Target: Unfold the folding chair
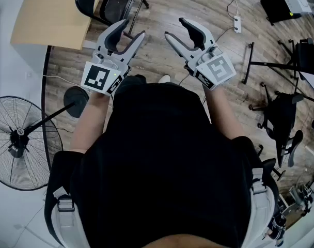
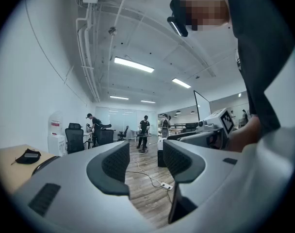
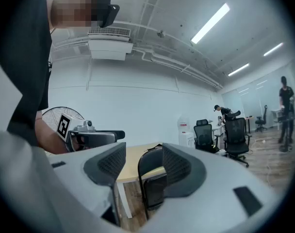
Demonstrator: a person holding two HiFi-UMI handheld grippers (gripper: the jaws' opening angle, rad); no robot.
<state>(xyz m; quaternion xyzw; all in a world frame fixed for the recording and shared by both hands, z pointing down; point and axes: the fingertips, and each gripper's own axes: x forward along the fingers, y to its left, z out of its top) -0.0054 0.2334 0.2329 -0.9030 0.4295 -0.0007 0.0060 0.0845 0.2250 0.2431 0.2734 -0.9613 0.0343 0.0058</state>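
Note:
The black folding chair (image 1: pixel 113 3) stands folded on the wood floor at the top of the head view, beside a light wooden table (image 1: pixel 48 12). Both grippers are held up level in front of the person's chest, short of the chair and touching nothing. My left gripper (image 1: pixel 132 29) is open with empty jaws. My right gripper (image 1: pixel 175 28) is open and empty too. In the right gripper view the chair (image 3: pixel 148 165) shows through the gap of the right gripper (image 3: pixel 143 166), far off, with the left gripper (image 3: pixel 91 138) at the left. The left gripper (image 2: pixel 145 161) faces down the room.
A standing fan (image 1: pixel 16 138) is at the left, its round base (image 1: pixel 76 100) near the person's left arm. A power strip (image 1: pixel 237 24) with cable lies on the floor ahead to the right. A black stand (image 1: pixel 265 63) and an office chair (image 1: pixel 281 119) are at the right. People (image 2: pixel 144 130) stand far off.

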